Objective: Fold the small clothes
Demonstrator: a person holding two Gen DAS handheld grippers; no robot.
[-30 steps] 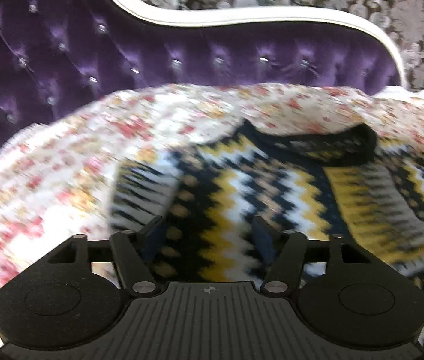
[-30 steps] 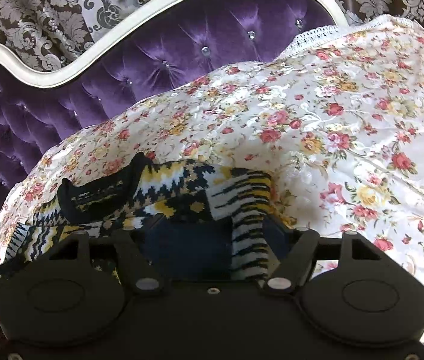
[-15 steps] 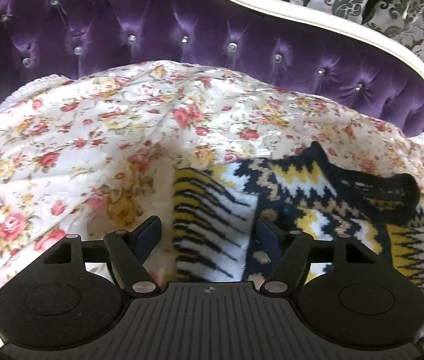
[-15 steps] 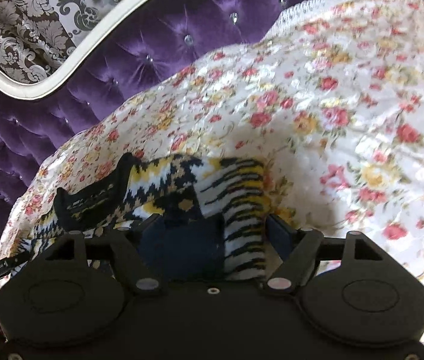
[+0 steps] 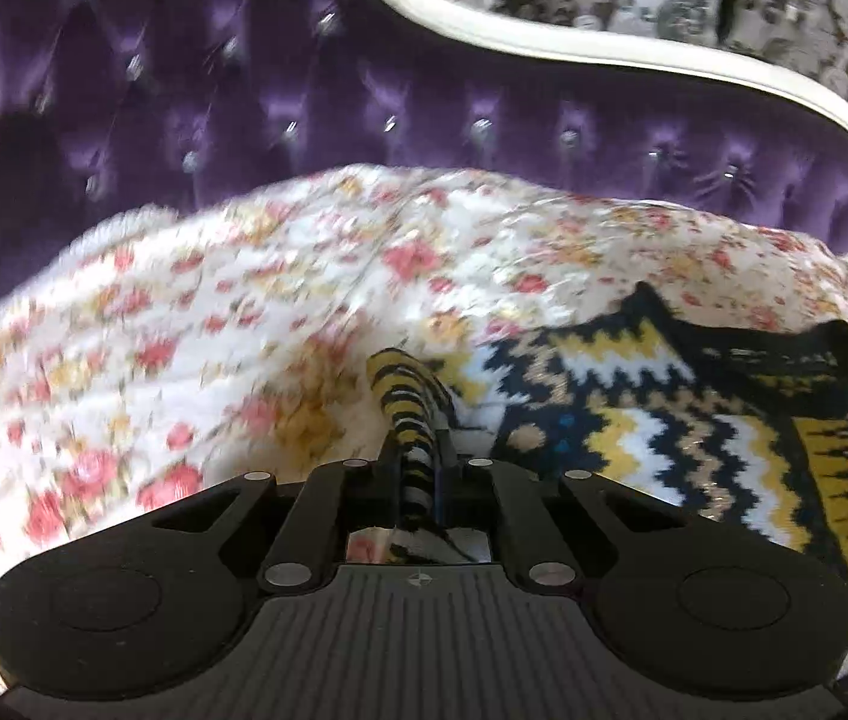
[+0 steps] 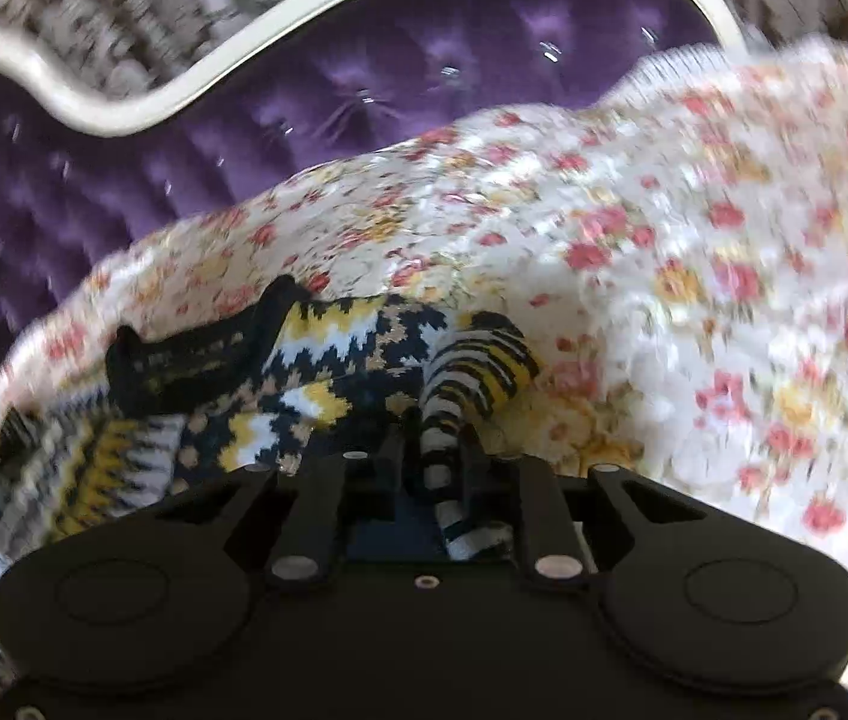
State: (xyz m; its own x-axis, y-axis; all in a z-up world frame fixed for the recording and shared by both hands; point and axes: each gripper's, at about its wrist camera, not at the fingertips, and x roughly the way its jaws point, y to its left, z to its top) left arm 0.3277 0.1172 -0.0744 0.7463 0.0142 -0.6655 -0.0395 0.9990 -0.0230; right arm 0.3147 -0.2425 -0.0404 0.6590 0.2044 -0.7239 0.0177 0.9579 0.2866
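Jaws of the left gripper (image 5: pixel 417 450) have just closed, pinching a striped cuff of the zigzag-knit sweater (image 5: pixel 652 438). Likewise the right gripper (image 6: pixel 439 450) clamps the other striped cuff. Sweater lies on the glossy floral bedspread (image 5: pixel 243 324), below the tufted purple headboard (image 5: pixel 363 102).

right gripper (image 6: pixel 437 456) clamping sweater (image 6: pixel 327 372) striped cuff (image 6: pixel 472 360), floral bedspread (image 6: pixel 694 276)
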